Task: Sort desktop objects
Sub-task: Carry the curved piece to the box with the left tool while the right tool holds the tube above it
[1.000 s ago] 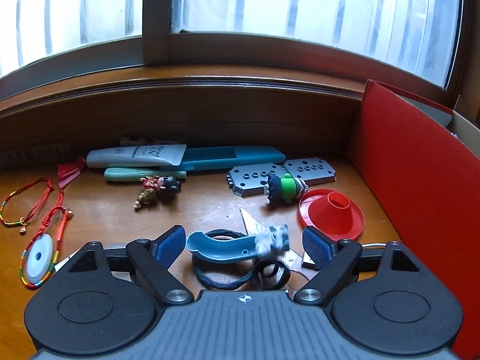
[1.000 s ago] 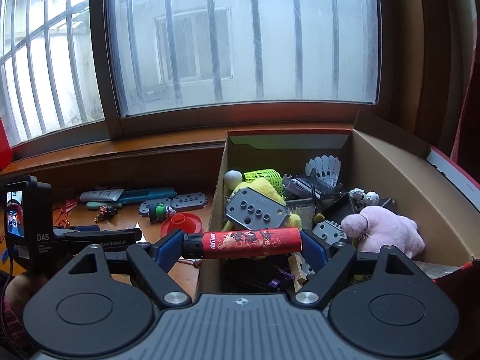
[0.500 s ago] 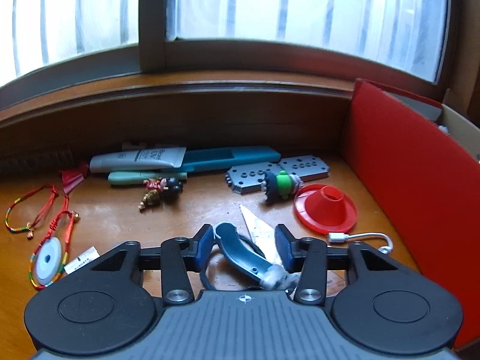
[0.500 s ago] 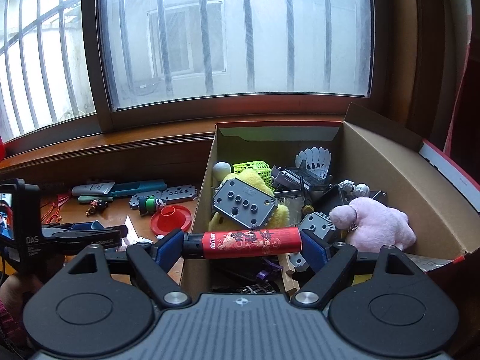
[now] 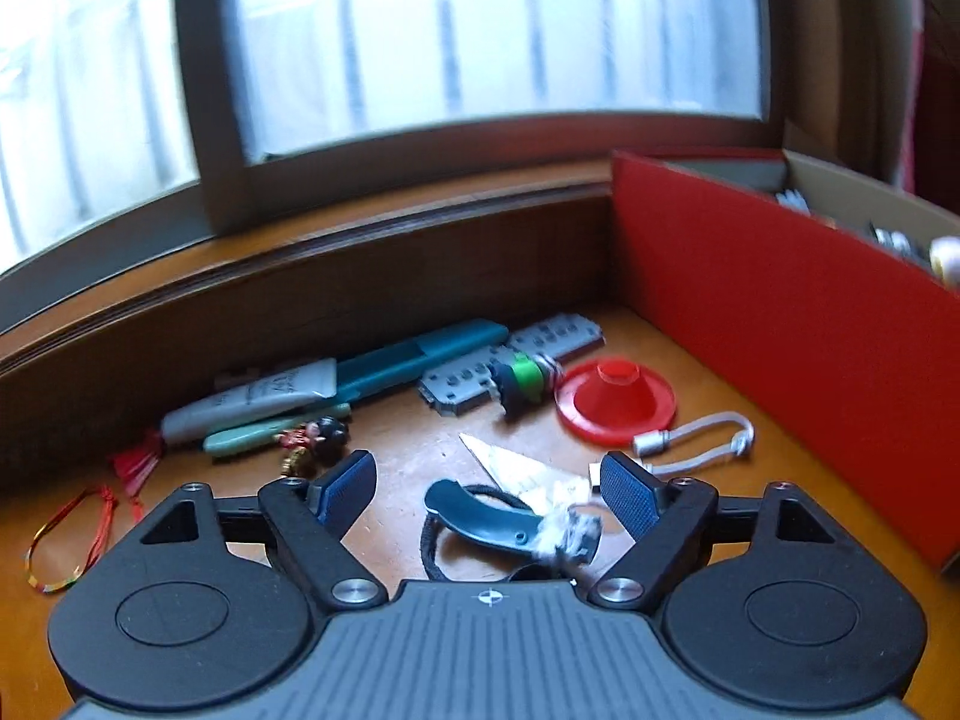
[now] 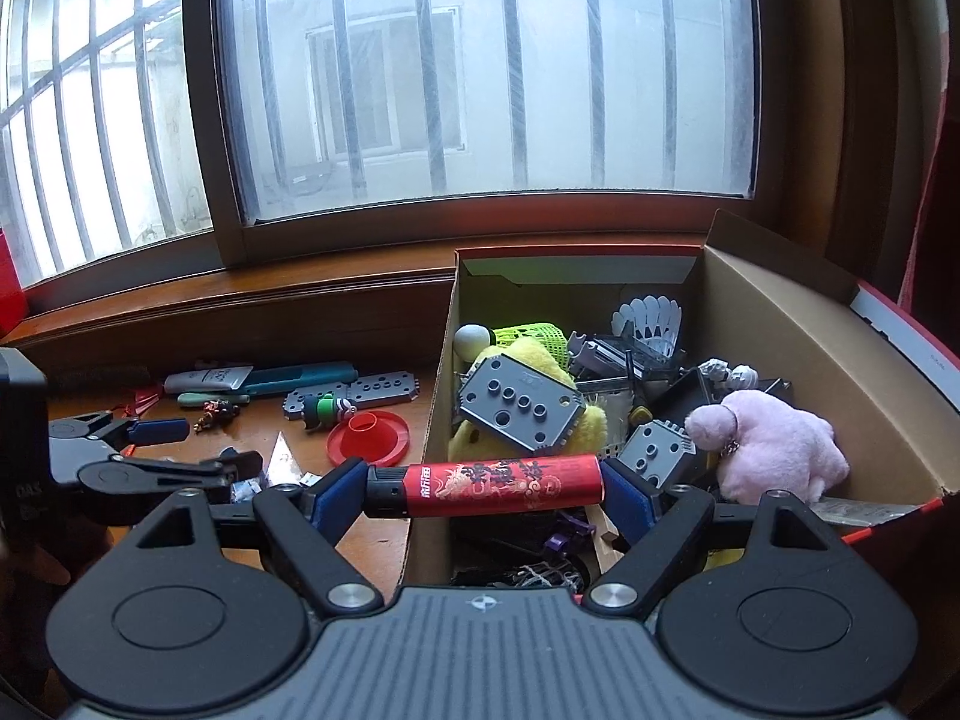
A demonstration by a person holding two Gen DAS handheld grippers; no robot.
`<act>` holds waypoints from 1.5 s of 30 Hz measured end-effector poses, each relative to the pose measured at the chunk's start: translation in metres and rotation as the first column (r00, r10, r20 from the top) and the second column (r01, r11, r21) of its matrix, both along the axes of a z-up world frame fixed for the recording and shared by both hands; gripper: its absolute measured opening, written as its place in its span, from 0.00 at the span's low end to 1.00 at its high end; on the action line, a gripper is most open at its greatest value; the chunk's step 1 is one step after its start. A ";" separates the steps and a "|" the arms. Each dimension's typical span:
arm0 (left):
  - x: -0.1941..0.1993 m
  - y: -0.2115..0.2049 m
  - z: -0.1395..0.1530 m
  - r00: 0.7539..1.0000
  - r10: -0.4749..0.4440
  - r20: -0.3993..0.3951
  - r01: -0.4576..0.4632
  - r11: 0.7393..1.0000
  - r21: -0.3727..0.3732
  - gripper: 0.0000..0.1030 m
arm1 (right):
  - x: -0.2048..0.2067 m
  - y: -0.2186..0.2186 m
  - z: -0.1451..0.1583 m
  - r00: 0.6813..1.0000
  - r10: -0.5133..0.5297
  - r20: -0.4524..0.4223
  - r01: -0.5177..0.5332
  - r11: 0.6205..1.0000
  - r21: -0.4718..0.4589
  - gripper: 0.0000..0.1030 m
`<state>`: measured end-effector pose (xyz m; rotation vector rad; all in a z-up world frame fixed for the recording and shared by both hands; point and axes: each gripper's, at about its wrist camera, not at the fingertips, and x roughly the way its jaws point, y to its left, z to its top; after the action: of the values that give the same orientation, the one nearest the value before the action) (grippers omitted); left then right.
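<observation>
Your left gripper (image 5: pixel 487 483) hangs over the wooden desk (image 5: pixel 408 450) with its jaws spread wide; they have just been opening. The teal-handled scissors (image 5: pixel 480 519) lie between the pads without touching either, on top of a black hair tie (image 5: pixel 435 546). Beyond the left finger you have a red string bracelet (image 5: pixel 66 540), a small doll charm (image 5: pixel 312 438), a white tube (image 5: pixel 252 399) and a teal case (image 5: pixel 420 354). Ahead of the right finger sit grey studded plates (image 5: pixel 510 354), a green-and-black toy (image 5: pixel 519 381), a red funnel-shaped disc (image 5: pixel 615 402) and a short white cable (image 5: pixel 696 435); farther right stands the red wall of the box (image 5: pixel 780 330).

Your right gripper (image 6: pixel 487 489) is clamped on a red cylinder (image 6: pixel 501 486) held crosswise, end to end between the pads, just above the near left edge of the open cardboard box (image 6: pixel 780 324). Inside, ahead of the gripper, lie a yellow plush (image 6: pixel 540 354), a grey studded block (image 6: pixel 516 408), a shuttlecock (image 6: pixel 654 324) and a pink plush (image 6: pixel 774 447).
</observation>
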<state>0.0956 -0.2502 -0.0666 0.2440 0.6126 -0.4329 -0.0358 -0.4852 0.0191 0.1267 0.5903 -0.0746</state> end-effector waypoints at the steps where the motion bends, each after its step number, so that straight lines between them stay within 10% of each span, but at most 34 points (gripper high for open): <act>1: 0.002 0.002 -0.003 1.000 -0.022 -0.016 0.021 1.000 -0.012 0.80 | -0.001 0.001 0.000 1.000 -0.001 -0.001 0.001 1.000 0.001 0.82; 15: 0.012 0.010 -0.018 0.990 -0.133 -0.046 0.132 0.991 -0.028 0.71 | -0.007 0.010 0.000 0.998 -0.057 -0.001 0.057 0.998 -0.010 0.82; 45: -0.032 -0.004 0.092 0.990 -0.085 0.111 0.105 0.975 -0.195 0.71 | -0.001 0.015 0.011 0.998 0.028 0.048 -0.027 0.999 -0.017 0.82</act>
<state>0.0631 -0.2541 0.0250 0.1028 0.4540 -0.5674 -0.0370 -0.4699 0.0304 0.1040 0.5428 -0.0495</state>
